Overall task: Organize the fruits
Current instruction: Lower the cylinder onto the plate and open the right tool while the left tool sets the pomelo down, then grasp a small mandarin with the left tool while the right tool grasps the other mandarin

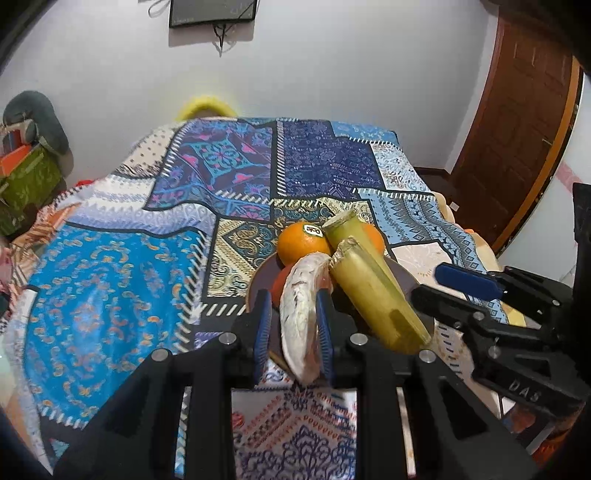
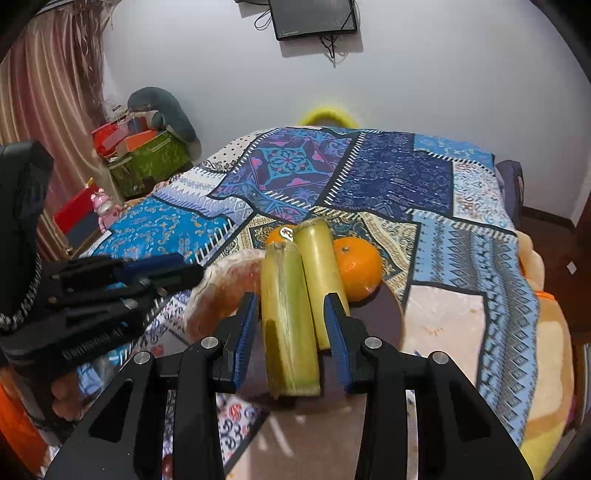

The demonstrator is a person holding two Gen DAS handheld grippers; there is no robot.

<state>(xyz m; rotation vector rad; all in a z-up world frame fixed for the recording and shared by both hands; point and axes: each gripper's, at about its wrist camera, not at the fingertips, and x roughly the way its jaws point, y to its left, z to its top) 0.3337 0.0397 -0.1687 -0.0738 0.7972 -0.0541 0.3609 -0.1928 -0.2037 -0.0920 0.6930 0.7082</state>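
Here, both grippers hold fruit over the brown plate [image 2: 388, 314].

The left gripper [image 1: 293, 325] pinches a wrapped pomelo wedge [image 1: 301, 314]; the right gripper [image 2: 291, 328] clamps one sugarcane stick [image 2: 290, 325], its long axis running near-to-far, just left of the second stick [image 2: 319, 266].

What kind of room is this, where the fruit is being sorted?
Most likely a bedroom at home: a patchwork blanket covers what looks like a bed, a small screen hangs on the wall, and a wooden door stands at the side.
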